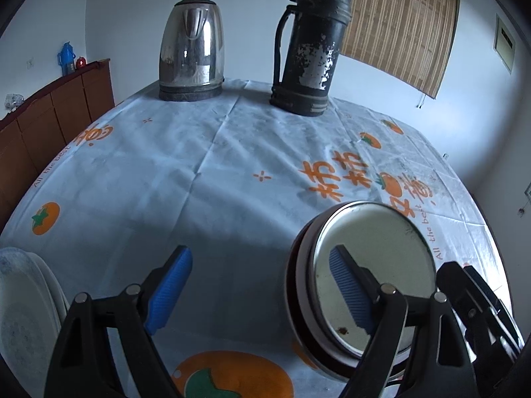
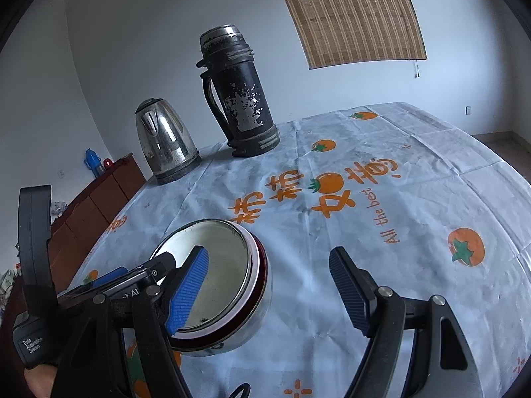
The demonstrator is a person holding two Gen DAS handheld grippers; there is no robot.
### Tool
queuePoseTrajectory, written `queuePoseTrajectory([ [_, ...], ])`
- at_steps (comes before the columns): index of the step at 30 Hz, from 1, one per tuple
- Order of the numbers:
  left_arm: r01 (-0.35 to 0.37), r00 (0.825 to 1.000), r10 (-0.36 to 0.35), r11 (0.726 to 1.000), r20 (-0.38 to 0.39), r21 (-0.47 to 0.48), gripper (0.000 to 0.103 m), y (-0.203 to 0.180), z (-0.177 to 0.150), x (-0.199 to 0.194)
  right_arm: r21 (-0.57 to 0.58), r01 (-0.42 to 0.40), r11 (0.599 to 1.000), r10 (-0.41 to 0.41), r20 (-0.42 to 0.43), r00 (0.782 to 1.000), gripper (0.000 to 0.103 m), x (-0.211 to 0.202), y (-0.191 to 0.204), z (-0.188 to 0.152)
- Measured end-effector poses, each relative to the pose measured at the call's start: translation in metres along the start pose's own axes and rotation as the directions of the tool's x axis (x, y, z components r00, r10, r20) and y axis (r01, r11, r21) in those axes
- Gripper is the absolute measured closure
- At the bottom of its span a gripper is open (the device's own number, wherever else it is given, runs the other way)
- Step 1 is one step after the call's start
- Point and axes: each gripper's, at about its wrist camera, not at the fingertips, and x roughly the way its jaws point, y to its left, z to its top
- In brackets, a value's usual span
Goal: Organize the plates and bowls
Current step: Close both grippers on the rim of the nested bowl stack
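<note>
- The left gripper [image 1: 262, 293] hangs over the counter [image 1: 199, 172] with its blue pads spread wide apart and nothing between them; only the patterned cloth shows in the gap.
- Its right pad [image 1: 348, 292] sits in front of the bowl's mouth in the left wrist view; whether it touches the bowl cannot be told.
- The right gripper [image 2: 268, 293] is likewise spread apart, gripping nothing.
- Its left pad [image 2: 189, 292] overlaps the bowl's opening in the right wrist view, while the other pad stands clear over the cloth.
- The bowl [image 1: 375, 258] is a steel one with a dark red band under the rim; it rests on the counter between the two grippers, near the front edge, tilted in both views.
- White plates [image 1: 23, 315] lie at the counter's left edge, just beside the left gripper and well apart from the bowl.
- A steel kettle [image 1: 190, 49] and a worn black flask [image 1: 312, 46] stand upright side by side at the far edge.
- A brown cabinet [image 1: 49, 112] stands against the wall to the left.
- A bamboo blind [image 1: 401, 23] hangs on the wall behind.
</note>
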Motion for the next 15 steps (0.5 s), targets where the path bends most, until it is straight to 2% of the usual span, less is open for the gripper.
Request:
queuePoseTrajectory([
  [5, -0.046, 0.998, 0.046, 0.999, -0.033, -0.006, 0.017, 0.003, -0.003, 0.014, -0.017, 0.02, 1.0, -0.021, -0.046, 0.999, 0.026, 0.011, 0.001, -0.002],
  [8, -0.019, 0.999, 0.017, 0.999, -0.051, -0.031, 0.017, 0.006, -0.004, 0.018, -0.002, 0.016, 1.0, -0.016, -0.078, 0.997, 0.026, 0.019, -0.001, -0.003],
  [12, -0.042, 0.999, 0.041, 0.999, -0.034, -0.008, 0.017, 0.0, -0.005, 0.017, 0.024, -0.005, 1.0, 0.008, -0.113, 0.994, 0.03, 0.029, -0.003, -0.003],
  [15, -0.034, 0.999, 0.033, 0.999, -0.041, -0.016, 0.016, 0.0, -0.006, 0.018, 0.036, -0.007, 0.999, 0.012, -0.147, 0.989, 0.033, 0.037, -0.003, -0.005],
])
